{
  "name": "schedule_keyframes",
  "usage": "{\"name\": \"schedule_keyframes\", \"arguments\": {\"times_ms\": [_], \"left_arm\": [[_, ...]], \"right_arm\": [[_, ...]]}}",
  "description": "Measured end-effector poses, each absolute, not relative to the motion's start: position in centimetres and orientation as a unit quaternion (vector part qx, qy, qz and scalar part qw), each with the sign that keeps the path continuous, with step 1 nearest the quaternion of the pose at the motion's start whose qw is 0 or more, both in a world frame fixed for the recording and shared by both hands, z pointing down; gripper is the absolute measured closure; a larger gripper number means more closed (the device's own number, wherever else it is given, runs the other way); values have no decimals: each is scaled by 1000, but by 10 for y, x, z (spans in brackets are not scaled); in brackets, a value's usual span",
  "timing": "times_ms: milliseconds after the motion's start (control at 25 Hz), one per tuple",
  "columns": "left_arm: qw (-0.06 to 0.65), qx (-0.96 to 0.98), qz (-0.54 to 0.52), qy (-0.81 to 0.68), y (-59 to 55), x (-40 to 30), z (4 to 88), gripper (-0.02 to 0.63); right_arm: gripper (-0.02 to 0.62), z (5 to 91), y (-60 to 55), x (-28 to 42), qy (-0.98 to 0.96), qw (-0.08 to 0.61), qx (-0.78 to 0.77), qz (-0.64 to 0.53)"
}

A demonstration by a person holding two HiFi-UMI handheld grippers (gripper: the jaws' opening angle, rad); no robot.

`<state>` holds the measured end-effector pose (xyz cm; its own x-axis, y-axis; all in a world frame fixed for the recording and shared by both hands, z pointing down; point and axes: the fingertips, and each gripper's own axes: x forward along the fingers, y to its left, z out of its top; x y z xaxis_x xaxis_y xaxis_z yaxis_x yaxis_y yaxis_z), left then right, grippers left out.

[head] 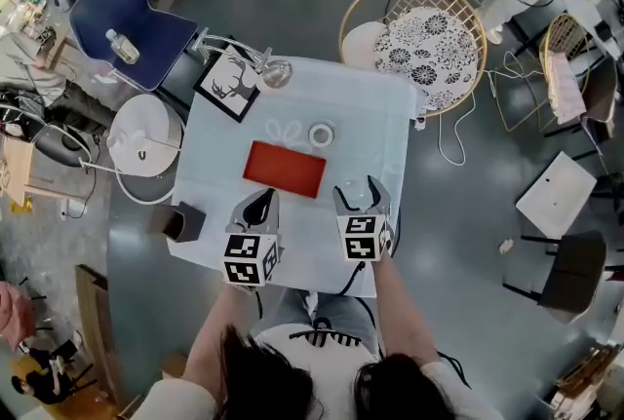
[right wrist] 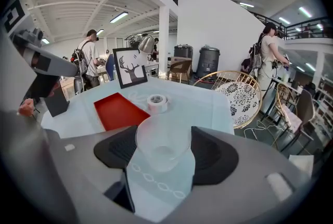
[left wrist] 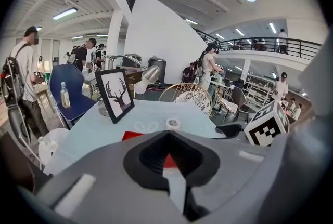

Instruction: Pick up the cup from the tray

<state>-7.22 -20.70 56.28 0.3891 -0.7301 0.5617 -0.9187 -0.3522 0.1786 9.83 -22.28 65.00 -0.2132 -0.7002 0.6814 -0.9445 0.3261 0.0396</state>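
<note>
Being clamped between the right gripper's jaws, the clear cup is held off the red tray, near the table's front edge. Bare tabletop is seen ahead. The left gripper's jaws are pressed together, empty.

Left tongs tip to tip and empty; right tongs tight on the cup, side by side.

- A large open indoor hall, seemingly a shared workspace: a high white ceiling with strip lights at upper left and a railed mezzanine at upper right.
- Several people stand among scattered chairs on a grey floor.
</note>
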Motion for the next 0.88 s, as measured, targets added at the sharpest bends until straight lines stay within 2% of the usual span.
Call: {"name": "schedule_keyframes", "arguments": {"times_ms": [200, 320, 640, 720, 880], "left_arm": [[233, 798, 207, -516, -203, -75, 562, 606], [230, 799, 208, -515, -202, -76, 561, 606], [226, 800, 195, -520, -196, -79, 553, 606], [225, 802, 185, -522, -194, -78, 548, 606], [217, 807, 163, -524, -188, -73, 531, 606]], "right_arm": [[238, 649, -222, 96, -760, 284, 546, 206], [190, 645, -220, 95, -768, 270, 543, 207], [194, 589, -218, 96, -777, 240, 566, 136], [270, 565, -216, 102, -767, 228, 589, 110], [519, 518, -204, 117, -744, 207, 629, 84]]}}
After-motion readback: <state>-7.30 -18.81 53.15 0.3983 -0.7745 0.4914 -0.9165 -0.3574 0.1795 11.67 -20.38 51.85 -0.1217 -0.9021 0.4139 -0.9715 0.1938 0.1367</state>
